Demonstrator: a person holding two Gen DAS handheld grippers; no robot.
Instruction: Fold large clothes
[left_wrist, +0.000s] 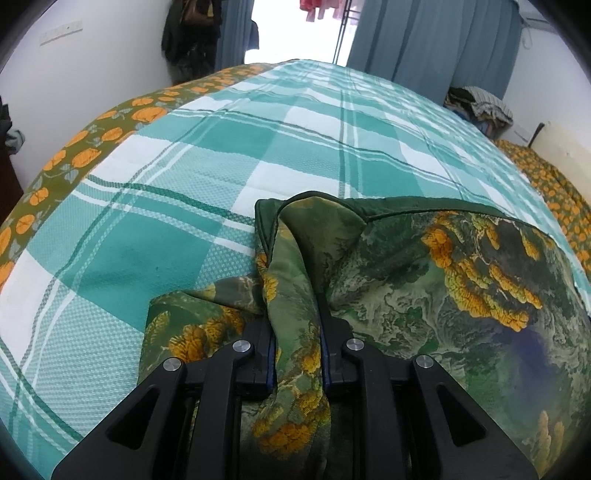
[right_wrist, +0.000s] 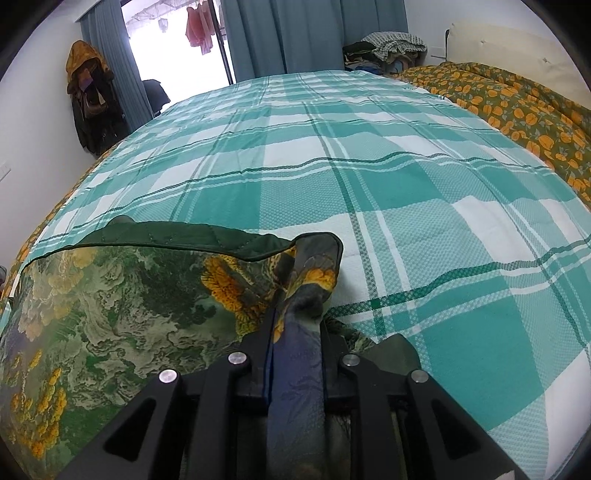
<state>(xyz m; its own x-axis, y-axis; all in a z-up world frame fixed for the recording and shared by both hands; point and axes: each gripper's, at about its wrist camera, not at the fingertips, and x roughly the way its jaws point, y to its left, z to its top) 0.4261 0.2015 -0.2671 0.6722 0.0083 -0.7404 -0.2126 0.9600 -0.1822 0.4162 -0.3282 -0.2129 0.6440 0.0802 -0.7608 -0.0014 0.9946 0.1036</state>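
Observation:
A large green garment with yellow flower print and a dark green hem lies on the bed; it shows in the left wrist view (left_wrist: 461, 280) and in the right wrist view (right_wrist: 110, 317). My left gripper (left_wrist: 295, 310) is shut on a bunched corner of the garment, with the cloth spreading off to the right. My right gripper (right_wrist: 295, 317) is shut on another bunched corner, with the cloth spreading off to the left. The hem runs taut between the two held corners, a little above the bedspread.
The bed is covered by a teal and white plaid bedspread (left_wrist: 229, 155) (right_wrist: 369, 155). An olive blanket with orange flowers (right_wrist: 517, 107) lies along its edge. Piled clothes (right_wrist: 388, 48), blue curtains (right_wrist: 303, 33) and hanging coats (right_wrist: 92, 99) stand beyond the bed.

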